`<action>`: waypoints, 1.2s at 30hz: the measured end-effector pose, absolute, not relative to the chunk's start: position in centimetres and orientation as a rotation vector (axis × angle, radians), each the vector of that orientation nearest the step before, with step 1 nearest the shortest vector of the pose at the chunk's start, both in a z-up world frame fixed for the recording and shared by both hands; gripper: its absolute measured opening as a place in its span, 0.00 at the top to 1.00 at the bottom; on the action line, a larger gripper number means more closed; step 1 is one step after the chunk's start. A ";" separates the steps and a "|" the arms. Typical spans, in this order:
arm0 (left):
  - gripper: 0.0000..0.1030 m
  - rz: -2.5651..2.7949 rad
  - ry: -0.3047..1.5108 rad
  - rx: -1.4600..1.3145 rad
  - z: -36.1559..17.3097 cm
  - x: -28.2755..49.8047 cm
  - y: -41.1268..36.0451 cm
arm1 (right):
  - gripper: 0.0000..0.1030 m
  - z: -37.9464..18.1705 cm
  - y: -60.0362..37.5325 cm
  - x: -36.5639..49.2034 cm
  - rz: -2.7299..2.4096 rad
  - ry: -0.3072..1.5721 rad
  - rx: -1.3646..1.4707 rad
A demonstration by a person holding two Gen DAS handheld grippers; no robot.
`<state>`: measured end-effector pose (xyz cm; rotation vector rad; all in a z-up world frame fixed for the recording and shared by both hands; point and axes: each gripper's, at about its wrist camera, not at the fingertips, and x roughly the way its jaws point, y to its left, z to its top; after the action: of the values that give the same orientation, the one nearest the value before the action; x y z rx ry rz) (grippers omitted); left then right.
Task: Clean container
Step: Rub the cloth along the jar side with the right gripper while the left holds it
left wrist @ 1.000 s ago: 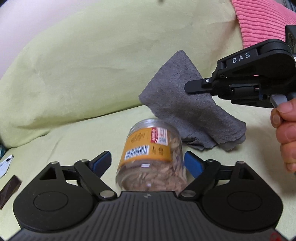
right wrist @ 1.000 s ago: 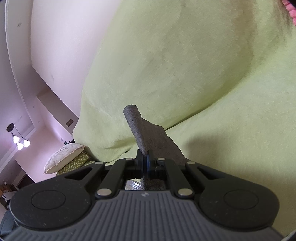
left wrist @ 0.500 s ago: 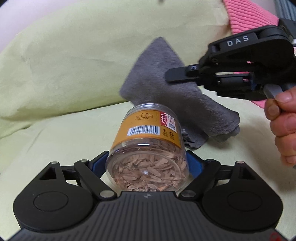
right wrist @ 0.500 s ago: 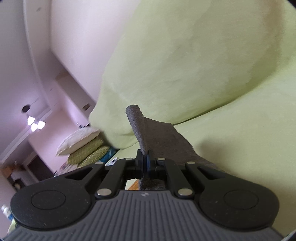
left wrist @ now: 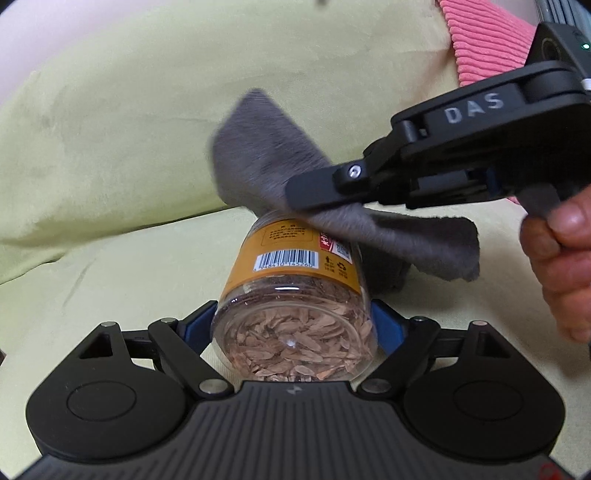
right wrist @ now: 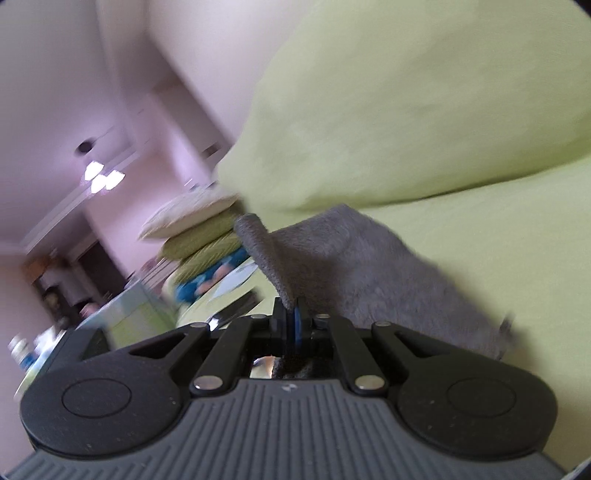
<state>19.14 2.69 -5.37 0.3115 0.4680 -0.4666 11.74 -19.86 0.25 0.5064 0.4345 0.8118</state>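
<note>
A clear plastic jar (left wrist: 295,295) with an orange label, filled with pale seeds, lies tilted with its base towards the left wrist camera. My left gripper (left wrist: 291,325) is shut on it, its blue pads (left wrist: 197,323) pressing both sides near the base. My right gripper (left wrist: 303,190) comes in from the right, shut on a grey cloth (left wrist: 258,158). The cloth drapes over the jar's far end, hiding the lid. In the right wrist view the right gripper (right wrist: 291,317) pinches the grey cloth (right wrist: 351,258), which spreads to the right; the jar is hidden below.
A yellow-green sofa seat (left wrist: 129,269) and back cushion (left wrist: 147,110) fill the scene. A pink ribbed fabric (left wrist: 480,33) is at the top right. A person's hand (left wrist: 554,258) holds the right gripper. Stacked pillows (right wrist: 199,229) lie at the sofa's far end.
My left gripper closed on the jar, which now sits between the pads, base towards the camera. The right gripper carried the cloth leftward onto the jar's far end.
</note>
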 end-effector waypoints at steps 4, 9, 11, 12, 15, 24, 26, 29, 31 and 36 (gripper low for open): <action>0.17 -0.468 0.459 0.327 -5.6 19.2 3.3 | 0.97 0.3 -18.3 11.3 0.919 0.484 0.498; 0.17 -0.462 0.454 0.342 -5.8 19.2 3.4 | 0.99 0.6 -18.9 11.6 0.847 0.451 0.480; 0.17 -0.460 0.450 0.357 -5.9 19.3 3.1 | 0.99 0.5 -19.7 12.3 0.762 0.424 0.495; 0.17 -0.460 0.449 0.358 -5.9 19.4 3.1 | 0.99 0.5 -20.1 12.8 0.738 0.425 0.518; 0.17 -0.456 0.446 0.351 -6.0 19.7 3.0 | 0.99 0.3 -20.3 13.1 0.709 0.420 0.526; 0.14 -0.482 0.513 0.131 -6.2 21.0 5.1 | 0.99 0.4 -19.9 12.3 0.720 0.392 0.469; 0.14 -0.504 0.526 0.012 -6.2 21.5 6.2 | 0.99 0.4 -19.9 12.4 0.722 0.393 0.480; 0.13 -0.527 0.546 -0.132 -6.5 22.4 7.5 | 0.99 0.4 -19.9 12.5 0.721 0.395 0.484; 0.13 -0.537 0.559 -0.162 -6.8 22.8 7.6 | 0.99 0.7 -19.6 12.7 0.721 0.395 0.486; 0.16 -0.524 0.539 -0.090 -6.1 22.4 7.0 | 0.97 0.8 -19.9 12.8 0.720 0.404 0.490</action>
<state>22.36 7.03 -6.10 -0.0898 0.5386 -0.5243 12.76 -19.86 0.83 0.4902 0.4036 0.7202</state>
